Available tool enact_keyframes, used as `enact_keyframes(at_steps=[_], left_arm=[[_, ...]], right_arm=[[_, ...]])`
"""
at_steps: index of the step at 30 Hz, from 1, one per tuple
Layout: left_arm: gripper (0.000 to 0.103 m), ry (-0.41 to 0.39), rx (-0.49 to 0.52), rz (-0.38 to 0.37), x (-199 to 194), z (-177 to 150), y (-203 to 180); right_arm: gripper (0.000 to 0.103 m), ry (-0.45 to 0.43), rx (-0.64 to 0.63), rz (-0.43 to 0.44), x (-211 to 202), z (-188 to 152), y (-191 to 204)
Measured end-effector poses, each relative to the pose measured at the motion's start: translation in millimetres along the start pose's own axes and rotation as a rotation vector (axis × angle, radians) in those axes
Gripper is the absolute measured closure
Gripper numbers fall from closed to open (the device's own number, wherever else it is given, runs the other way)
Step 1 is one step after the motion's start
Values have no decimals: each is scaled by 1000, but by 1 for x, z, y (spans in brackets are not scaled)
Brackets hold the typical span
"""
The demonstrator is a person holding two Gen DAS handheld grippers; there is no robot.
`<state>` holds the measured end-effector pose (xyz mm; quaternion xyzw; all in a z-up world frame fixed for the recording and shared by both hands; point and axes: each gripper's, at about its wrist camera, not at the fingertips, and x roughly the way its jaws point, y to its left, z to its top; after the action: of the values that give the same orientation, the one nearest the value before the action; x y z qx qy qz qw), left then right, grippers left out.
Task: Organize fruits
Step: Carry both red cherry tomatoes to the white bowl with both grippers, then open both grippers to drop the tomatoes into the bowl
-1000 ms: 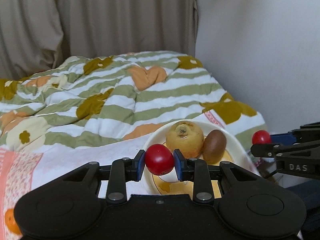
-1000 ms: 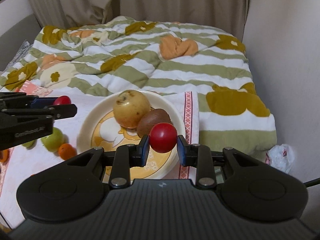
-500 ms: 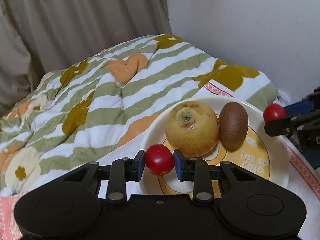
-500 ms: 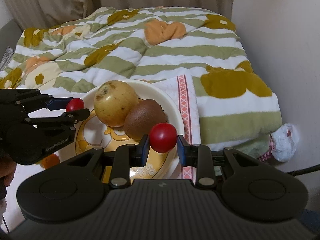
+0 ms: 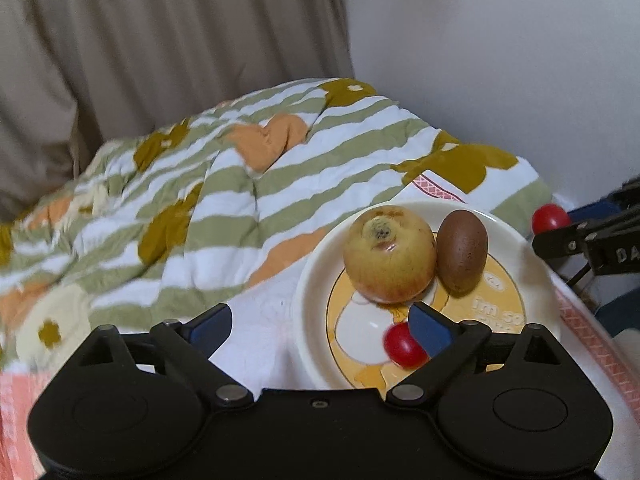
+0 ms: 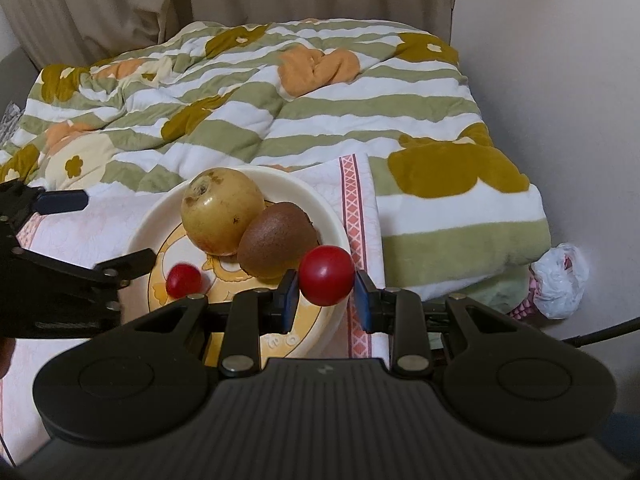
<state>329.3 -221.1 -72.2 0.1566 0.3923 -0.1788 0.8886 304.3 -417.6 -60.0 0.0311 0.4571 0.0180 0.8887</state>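
Your left gripper [image 5: 316, 322] has just spread its jaws wide, dropping one small red cherry tomato [image 5: 403, 345] onto the cream cartoon-print plate [image 5: 310, 304], while your right gripper [image 6: 325, 295] stays clamped on its own red cherry tomato [image 6: 326, 275] above the plate's rim, to be placed next.

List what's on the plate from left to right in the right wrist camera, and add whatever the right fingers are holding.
Small red tomato on the plate → yellow pear → brown kiwi → red tomato gripped by the right gripper, hanging over the plate's right rim.
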Motion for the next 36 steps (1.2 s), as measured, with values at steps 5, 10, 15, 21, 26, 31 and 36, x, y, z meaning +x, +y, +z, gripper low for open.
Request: enact_keyframes(at_steps=[5,10,15,21,26,31,36], left_arm=[[5,11,-85,3,-16,-5,6],[4,21,-144,11,-29,-15,10],[4,31,-193,26,-38,-27,11],[4,46,-221,59,-44,-35,12],[4,30,-250,89,-53,-40,13],[4,2,-278,100,-67,-42,13],[4,-21,-286,122,-82,-44,11]], right_arm=[[58,8,-40,9,1,-2,5],[58,24,-91,31,13,-6,14],[58,44,-121,36,29,-10,20],[56,46,-190,29,41,-14,27],[0,3,-258,22,33,-16,35],[0,-59,-278,17,18,-21,36],[0,-68,-252,32,7,-22,33]])
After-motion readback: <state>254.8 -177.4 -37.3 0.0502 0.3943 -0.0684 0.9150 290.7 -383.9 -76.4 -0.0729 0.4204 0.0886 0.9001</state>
